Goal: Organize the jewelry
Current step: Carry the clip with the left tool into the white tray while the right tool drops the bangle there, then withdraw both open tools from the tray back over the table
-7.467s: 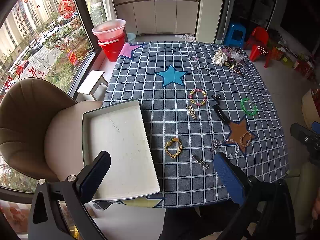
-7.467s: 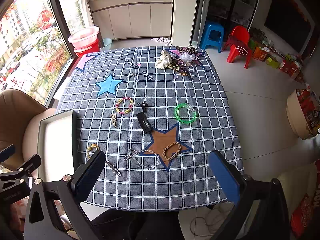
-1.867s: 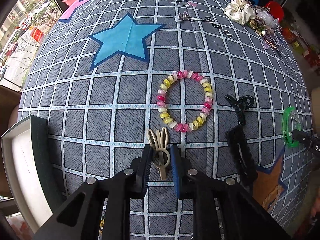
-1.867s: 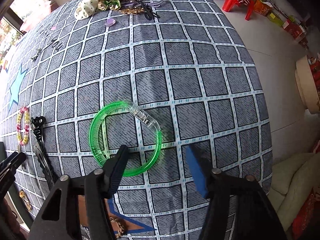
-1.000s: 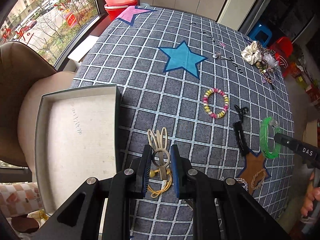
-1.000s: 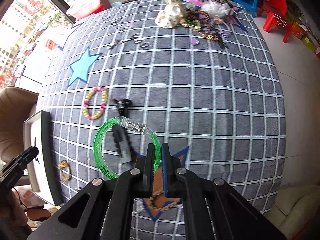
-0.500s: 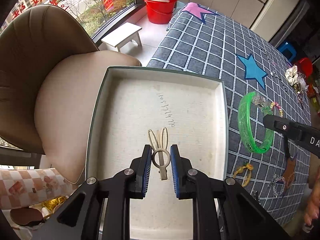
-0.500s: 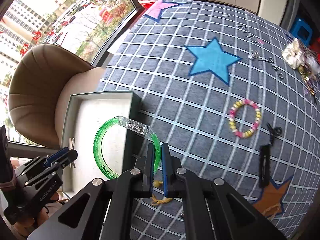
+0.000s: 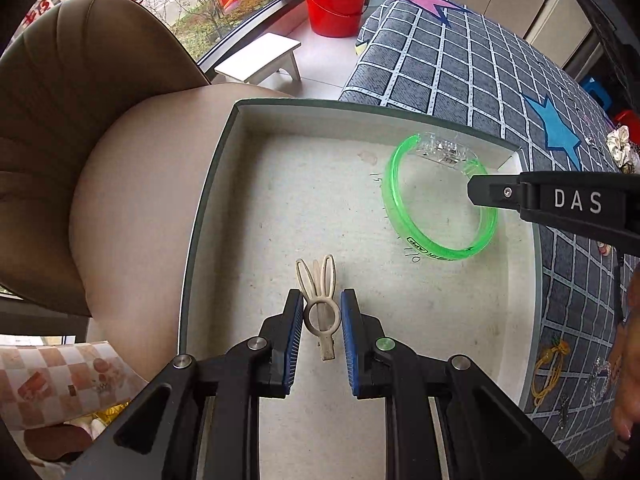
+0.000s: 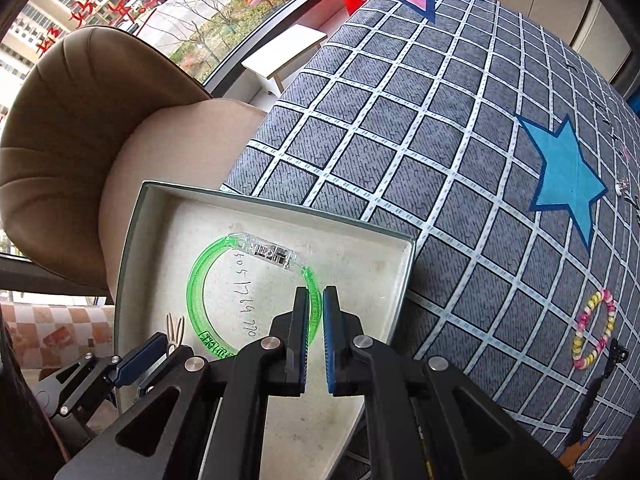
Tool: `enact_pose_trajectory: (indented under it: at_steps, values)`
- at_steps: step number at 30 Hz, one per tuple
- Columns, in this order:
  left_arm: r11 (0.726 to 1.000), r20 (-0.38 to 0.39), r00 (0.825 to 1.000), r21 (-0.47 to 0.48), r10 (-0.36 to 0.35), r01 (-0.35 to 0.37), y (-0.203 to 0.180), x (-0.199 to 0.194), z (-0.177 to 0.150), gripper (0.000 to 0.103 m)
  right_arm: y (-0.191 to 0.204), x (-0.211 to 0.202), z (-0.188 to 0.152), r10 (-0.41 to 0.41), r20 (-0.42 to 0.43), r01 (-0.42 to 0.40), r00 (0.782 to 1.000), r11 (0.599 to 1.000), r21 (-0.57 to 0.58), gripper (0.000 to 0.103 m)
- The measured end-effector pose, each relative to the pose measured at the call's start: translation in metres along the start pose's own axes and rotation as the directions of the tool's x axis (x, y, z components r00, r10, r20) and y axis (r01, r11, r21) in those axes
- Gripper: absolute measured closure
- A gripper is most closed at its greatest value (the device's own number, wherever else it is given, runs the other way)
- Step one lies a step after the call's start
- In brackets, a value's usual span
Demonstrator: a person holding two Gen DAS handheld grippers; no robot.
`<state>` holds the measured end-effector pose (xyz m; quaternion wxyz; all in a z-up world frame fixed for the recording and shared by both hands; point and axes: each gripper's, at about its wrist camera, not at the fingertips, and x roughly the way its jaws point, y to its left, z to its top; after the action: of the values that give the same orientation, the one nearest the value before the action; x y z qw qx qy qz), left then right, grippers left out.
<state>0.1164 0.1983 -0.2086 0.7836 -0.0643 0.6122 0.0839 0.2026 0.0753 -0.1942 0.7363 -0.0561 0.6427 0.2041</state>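
Left tool [image 9: 320, 322] pinching rabbit-ear hair clip [image 9: 319, 304]; right tool [image 10: 315, 312] clamping green bangle [image 10: 208, 276], apparently above tray [image 9: 208, 216].

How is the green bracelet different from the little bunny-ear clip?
The green bracelet is a clear green ring with a see-through clasp; the bunny-ear clip is plain beige with two long loops.
The bracelet looks much bigger than the clip.
The right gripper pinches the bracelet's rim; the left gripper grips the clip's round middle.
Both are held over the white tray, neither let go yet.
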Motion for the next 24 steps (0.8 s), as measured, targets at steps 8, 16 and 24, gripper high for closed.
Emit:
enact_pose_trajectory:
  at_steps: [8, 16, 24]
  values:
    - [0.999, -0.001, 0.999, 0.023, 0.045, -0.045, -0.004, 0.008, -0.002, 0.076, 0.003, 0.016, 0.003, -0.068, -0.019, 0.067, 0.998, 0.997, -0.027, 0.096]
    - [0.996, -0.011, 0.997, 0.04, 0.074, -0.074, -0.015, -0.001, -0.005, 0.076, 0.009, 0.025, 0.008, -0.047, -0.04, 0.046, 0.998, 0.999, -0.02, 0.087]
    - [0.993, 0.046, 0.994, 0.061, 0.102, -0.105, -0.023, -0.021, -0.01, 0.0, -0.006, -0.018, 0.005, 0.041, 0.036, -0.041, 0.999, 0.999, 0.026, 0.051]
